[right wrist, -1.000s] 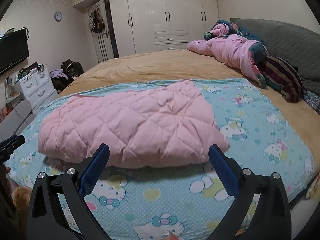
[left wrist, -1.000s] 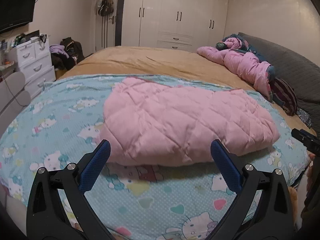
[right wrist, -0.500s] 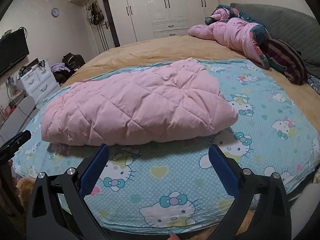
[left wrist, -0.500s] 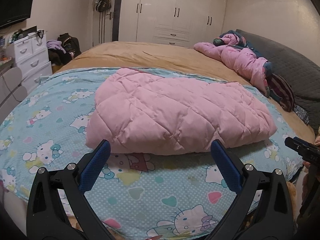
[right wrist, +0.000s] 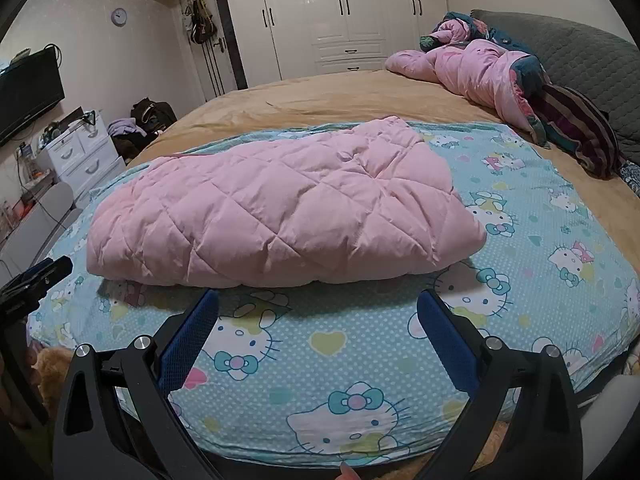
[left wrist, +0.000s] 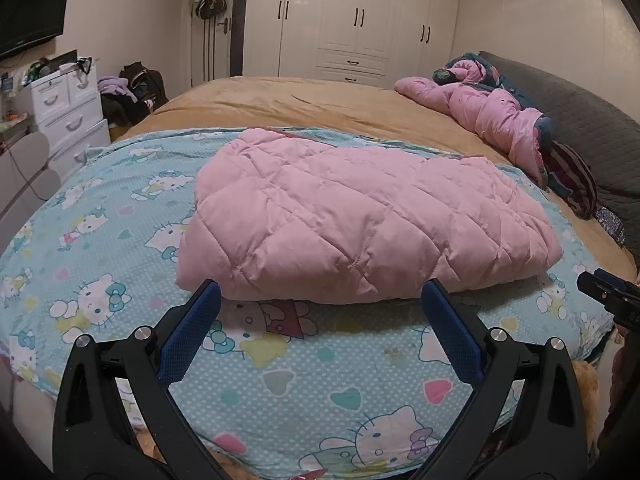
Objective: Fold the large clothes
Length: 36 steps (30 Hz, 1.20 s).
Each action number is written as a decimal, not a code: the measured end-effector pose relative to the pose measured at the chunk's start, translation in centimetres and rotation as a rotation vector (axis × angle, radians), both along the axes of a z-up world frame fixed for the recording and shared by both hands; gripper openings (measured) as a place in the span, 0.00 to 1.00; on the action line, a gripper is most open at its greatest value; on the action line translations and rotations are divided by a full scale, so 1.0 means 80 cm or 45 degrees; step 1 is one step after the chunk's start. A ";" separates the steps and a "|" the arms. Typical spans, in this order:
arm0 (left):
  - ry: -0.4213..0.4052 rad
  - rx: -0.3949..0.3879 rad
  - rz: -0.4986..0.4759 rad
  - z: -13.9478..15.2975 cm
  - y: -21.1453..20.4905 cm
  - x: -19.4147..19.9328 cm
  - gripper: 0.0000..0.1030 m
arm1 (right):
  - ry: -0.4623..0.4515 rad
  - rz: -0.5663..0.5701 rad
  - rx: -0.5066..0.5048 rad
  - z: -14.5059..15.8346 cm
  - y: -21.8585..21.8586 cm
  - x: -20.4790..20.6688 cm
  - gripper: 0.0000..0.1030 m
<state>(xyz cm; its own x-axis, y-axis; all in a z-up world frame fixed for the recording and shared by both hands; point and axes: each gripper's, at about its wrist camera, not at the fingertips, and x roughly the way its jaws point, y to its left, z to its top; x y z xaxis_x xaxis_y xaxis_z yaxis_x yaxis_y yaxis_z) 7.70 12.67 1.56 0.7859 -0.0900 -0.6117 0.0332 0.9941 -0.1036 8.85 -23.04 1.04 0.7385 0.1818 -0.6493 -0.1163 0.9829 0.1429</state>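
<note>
A pink quilted down garment (left wrist: pixel 360 220) lies folded in a thick bundle on a light blue cartoon-cat sheet (left wrist: pixel 100 260) spread over the bed; it also shows in the right wrist view (right wrist: pixel 280 208). My left gripper (left wrist: pixel 320 300) is open and empty, just short of the bundle's near edge. My right gripper (right wrist: pixel 318 304) is open and empty, also just short of that edge. Each gripper shows at the side of the other's view: the right one (left wrist: pixel 608 298), the left one (right wrist: pixel 36 280).
A tan blanket (left wrist: pixel 300 100) covers the far bed. A crumpled pink duvet (left wrist: pixel 492 116) and striped cushion (left wrist: pixel 572 176) lie by the grey headboard. White drawers (left wrist: pixel 68 112), a TV (left wrist: pixel 28 8) and a clothes pile stand left; wardrobes (left wrist: pixel 360 20) behind.
Both grippers have pulled back from the folded garment toward the bed's near edge and stayed open. The garment has not moved.
</note>
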 end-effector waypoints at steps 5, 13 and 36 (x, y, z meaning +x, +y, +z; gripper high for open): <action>0.001 -0.003 0.000 0.000 0.000 0.000 0.91 | 0.000 -0.001 -0.002 0.000 0.000 0.000 0.96; -0.001 0.005 0.003 0.003 -0.002 0.001 0.91 | 0.002 0.004 -0.002 0.002 0.002 -0.001 0.96; -0.003 0.021 -0.002 0.005 0.000 -0.002 0.91 | -0.011 -0.008 -0.006 0.006 0.001 -0.004 0.96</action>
<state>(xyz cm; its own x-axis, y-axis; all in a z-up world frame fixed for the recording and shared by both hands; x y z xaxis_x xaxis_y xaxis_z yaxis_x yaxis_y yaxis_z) 7.55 12.64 1.93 0.7872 -0.0812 -0.6113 0.0350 0.9956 -0.0871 8.55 -22.97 1.48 0.7452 0.1742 -0.6437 -0.1114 0.9842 0.1374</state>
